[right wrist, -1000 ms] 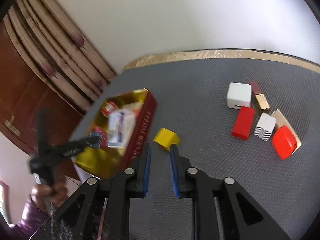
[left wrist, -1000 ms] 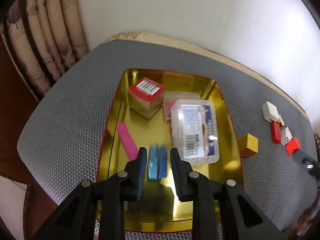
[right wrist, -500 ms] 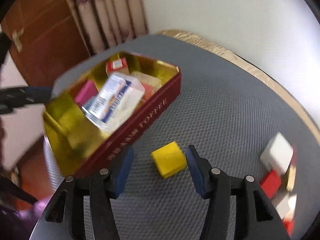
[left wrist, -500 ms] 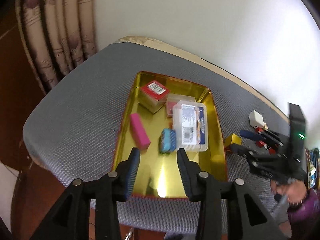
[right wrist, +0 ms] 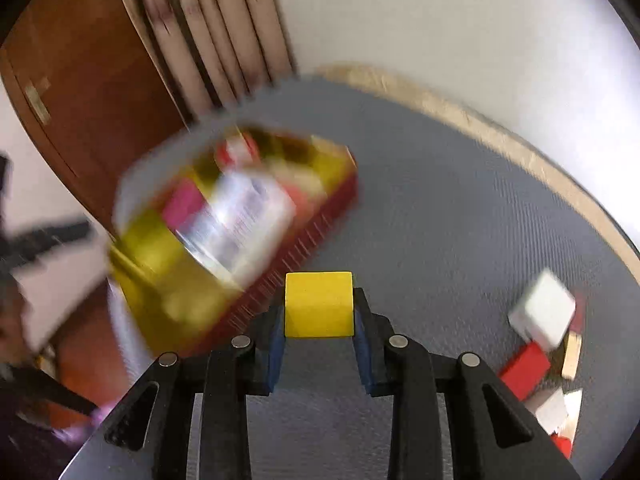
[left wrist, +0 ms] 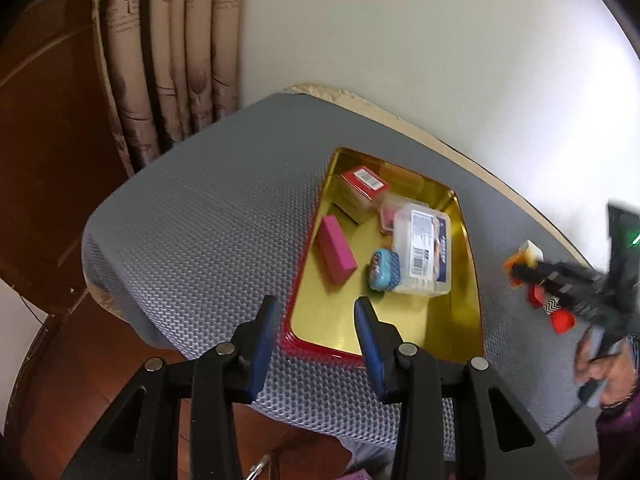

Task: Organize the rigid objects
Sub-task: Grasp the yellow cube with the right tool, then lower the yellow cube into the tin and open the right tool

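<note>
My right gripper (right wrist: 319, 320) now grips the yellow block (right wrist: 319, 305) between its blue pads (right wrist: 276, 350); half a second ago the pads stood apart on either side of the block as it lay on the grey mesh mat (right wrist: 460, 240). The block sits squarely between the fingertips, one flat face toward the lens. My left gripper (left wrist: 316, 326) has its fingers spread wide and holds nothing; it has pulled back toward me, so its tips now hang over the near red rim of the gold tray (left wrist: 316, 350), where earlier they sat lower over the tray floor.

Inside the tray, near to far in the left view: the small blue tin (left wrist: 385, 270) lies just beside the clear lidded box (left wrist: 424, 256), where a second ago it was between my left fingers. The pink bar (left wrist: 337, 255) lies to their left, apart from both. Behind them sits the red barcode box (left wrist: 362, 192), with a small pink-lidded container (left wrist: 390, 214) partly hidden by the clear box. These lie as before.

In the right view, the tray (right wrist: 312, 232) is smeared by motion blur, left of and beyond the held block. To the right, well apart from it, the loose pieces remain on the mat: a red block (right wrist: 524, 368), a white cube (right wrist: 546, 314) and others too blurred to name.
</note>
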`<action>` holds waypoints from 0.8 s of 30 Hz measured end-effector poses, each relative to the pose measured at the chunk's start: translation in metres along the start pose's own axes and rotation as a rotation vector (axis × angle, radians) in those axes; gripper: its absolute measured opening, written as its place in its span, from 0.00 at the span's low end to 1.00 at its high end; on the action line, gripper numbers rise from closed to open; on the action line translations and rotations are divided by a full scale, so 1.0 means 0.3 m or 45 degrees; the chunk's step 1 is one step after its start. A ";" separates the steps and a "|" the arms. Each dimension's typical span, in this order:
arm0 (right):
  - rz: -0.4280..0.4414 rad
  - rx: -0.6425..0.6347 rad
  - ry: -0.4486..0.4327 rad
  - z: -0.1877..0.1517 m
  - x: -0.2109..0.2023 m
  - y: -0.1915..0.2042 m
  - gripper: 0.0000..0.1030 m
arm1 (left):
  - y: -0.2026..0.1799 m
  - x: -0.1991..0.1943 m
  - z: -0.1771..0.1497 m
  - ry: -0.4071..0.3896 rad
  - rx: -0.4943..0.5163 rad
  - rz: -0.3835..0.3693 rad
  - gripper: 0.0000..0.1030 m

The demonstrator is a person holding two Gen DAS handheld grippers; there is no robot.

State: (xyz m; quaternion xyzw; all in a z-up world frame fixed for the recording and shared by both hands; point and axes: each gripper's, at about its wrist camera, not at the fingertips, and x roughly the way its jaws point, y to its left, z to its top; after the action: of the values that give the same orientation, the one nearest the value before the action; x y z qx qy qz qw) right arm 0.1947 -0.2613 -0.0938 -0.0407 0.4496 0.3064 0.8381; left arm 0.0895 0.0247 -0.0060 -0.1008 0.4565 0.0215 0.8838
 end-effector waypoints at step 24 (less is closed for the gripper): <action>0.011 0.247 -0.024 0.379 0.313 0.049 0.41 | 0.035 0.087 -0.021 0.069 -0.016 0.016 0.38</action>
State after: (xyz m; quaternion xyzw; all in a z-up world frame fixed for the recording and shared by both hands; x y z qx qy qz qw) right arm 0.3078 -0.1656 -0.0966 0.0453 0.4693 0.2654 0.8410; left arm 0.0982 0.0323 -0.0324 -0.1040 0.4806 0.0271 0.8703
